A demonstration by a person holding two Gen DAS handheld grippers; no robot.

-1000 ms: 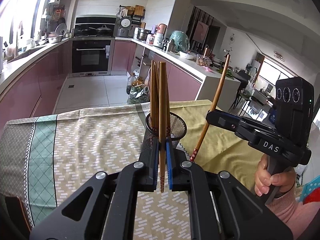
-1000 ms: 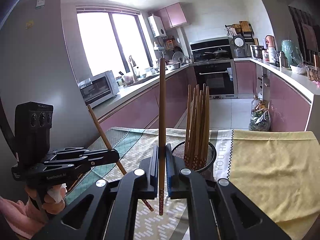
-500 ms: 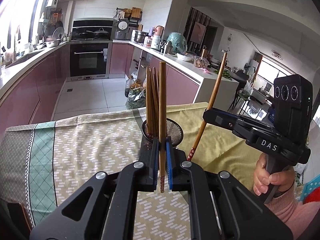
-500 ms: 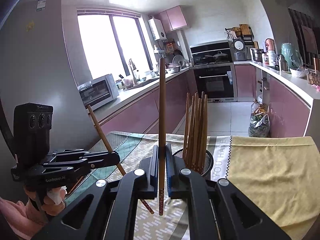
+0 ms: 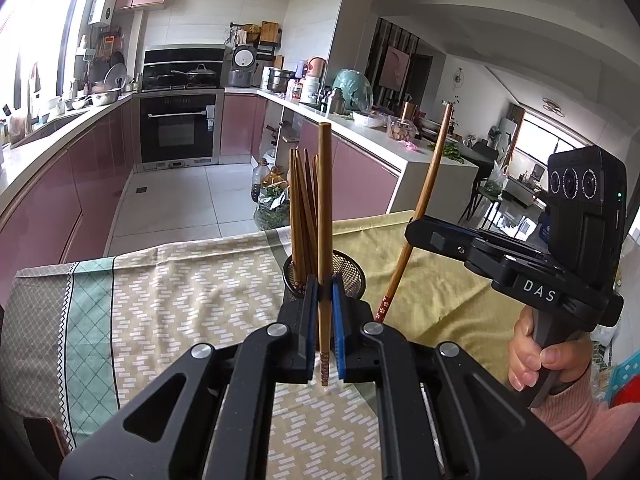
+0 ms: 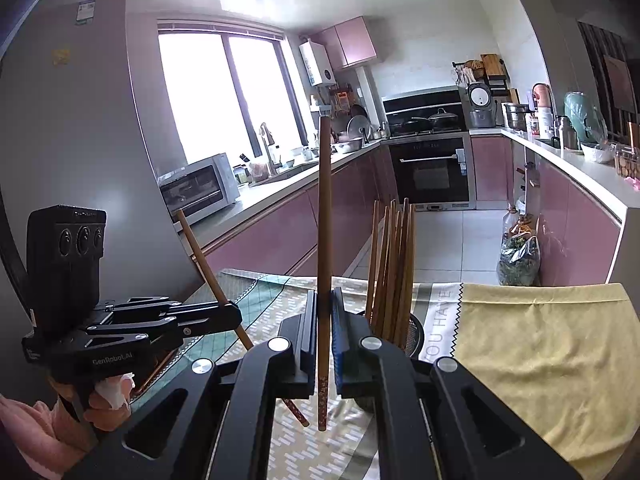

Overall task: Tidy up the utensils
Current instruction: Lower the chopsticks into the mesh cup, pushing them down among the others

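A black mesh cup (image 5: 354,276) stands on the table with several wooden chopsticks (image 5: 300,208) upright in it. My left gripper (image 5: 325,292) is shut on one chopstick (image 5: 324,200), held upright just in front of the cup. To the right of the cup, my right gripper (image 5: 416,232) grips another chopstick (image 5: 430,176), tilted, patterned tip down. In the right wrist view, my right gripper (image 6: 325,304) is shut on its upright chopstick (image 6: 324,220), left of the cup (image 6: 416,336) and its chopsticks (image 6: 394,264). The left gripper (image 6: 236,316) holds its chopstick (image 6: 200,252) farther left.
A patterned beige and green tablecloth (image 5: 180,292) covers the table, with a yellow cloth (image 6: 532,344) on its right part. Beyond the far table edge lie the kitchen floor and pink cabinets. A blue basket (image 5: 626,376) sits at the lower right. A hand (image 5: 536,360) holds the right gripper's handle.
Both grippers keep their chopsticks clamped. The views have shifted only slightly, and the cup sits a little lower in the right wrist view.
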